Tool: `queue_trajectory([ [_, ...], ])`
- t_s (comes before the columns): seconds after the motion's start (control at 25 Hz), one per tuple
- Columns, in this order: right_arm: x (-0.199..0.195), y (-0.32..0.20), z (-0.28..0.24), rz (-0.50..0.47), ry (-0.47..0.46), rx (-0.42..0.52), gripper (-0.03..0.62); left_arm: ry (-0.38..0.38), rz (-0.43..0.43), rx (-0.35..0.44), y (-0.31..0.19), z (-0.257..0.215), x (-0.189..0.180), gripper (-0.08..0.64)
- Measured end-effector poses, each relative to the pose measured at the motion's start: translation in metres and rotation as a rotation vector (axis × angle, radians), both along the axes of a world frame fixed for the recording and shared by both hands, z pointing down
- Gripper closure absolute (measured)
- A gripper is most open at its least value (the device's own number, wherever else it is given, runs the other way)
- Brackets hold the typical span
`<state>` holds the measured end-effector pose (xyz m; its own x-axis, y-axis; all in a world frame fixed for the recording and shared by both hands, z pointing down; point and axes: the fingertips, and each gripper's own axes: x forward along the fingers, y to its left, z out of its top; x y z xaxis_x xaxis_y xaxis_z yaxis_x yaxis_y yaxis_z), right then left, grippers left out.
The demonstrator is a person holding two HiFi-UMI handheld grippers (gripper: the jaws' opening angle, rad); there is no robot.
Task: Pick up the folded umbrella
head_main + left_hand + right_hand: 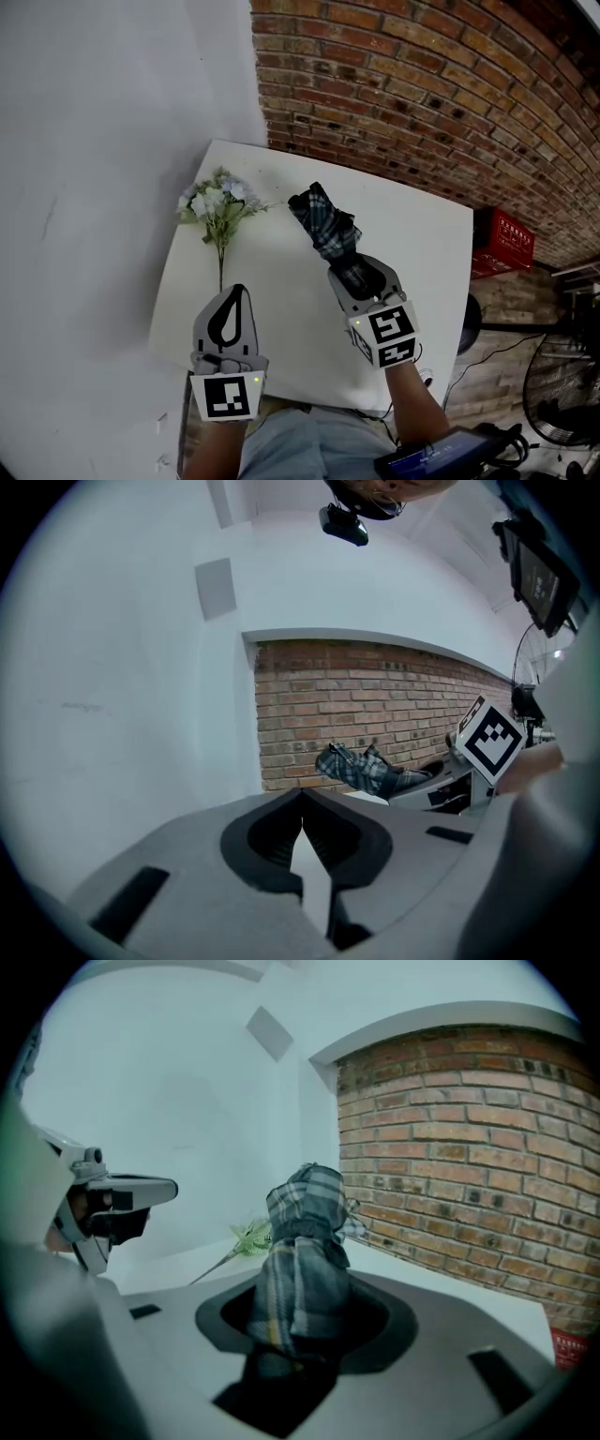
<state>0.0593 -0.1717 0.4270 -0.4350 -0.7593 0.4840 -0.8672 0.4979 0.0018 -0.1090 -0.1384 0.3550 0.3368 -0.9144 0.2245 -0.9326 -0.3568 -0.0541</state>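
Note:
The folded umbrella (323, 223), in dark plaid cloth, sticks out forward from my right gripper (352, 272), which is shut on its near end. In the right gripper view the umbrella (305, 1251) fills the gap between the jaws of that gripper (302, 1309) and stands above the white table (441, 1279). My left gripper (234, 295) hovers over the table's near left part, shut with nothing in it; its tips meet in the left gripper view (302, 799). From there the umbrella (361, 769) shows to the right, clear of the table.
A bunch of pale artificial flowers (217, 204) lies at the far left of the white table (281, 347). A white wall stands on the left and a brick wall (422, 94) behind. A red crate (503, 242) and a fan (562, 394) sit on the floor to the right.

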Motion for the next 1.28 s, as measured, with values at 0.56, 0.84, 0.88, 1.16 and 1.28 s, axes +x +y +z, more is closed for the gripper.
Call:
queue_trajectory([
  [0.56,0.026,0.042,-0.057,0.038,-0.037,0.126,0.402,-0.020,0.031,0.080,0.037,-0.039,0.030,0.553],
  [0.84,0.043,0.073,-0.089,0.056,-0.054,0.186,0.400,-0.036,0.032,0.148,0.062,-0.071,0.044,0.554],
  [0.88,0.046,0.078,-0.094,0.059,-0.055,0.195,0.400,-0.036,0.030,0.157,0.065,-0.075,0.045,0.554],
  [1.16,0.062,0.108,-0.125,0.076,-0.070,0.267,0.400,-0.042,0.034,0.224,0.090,-0.103,0.058,0.554],
  [1.28,0.067,0.120,-0.141,0.076,-0.078,0.309,0.399,-0.042,0.034,0.250,0.102,-0.114,0.065,0.554],
])
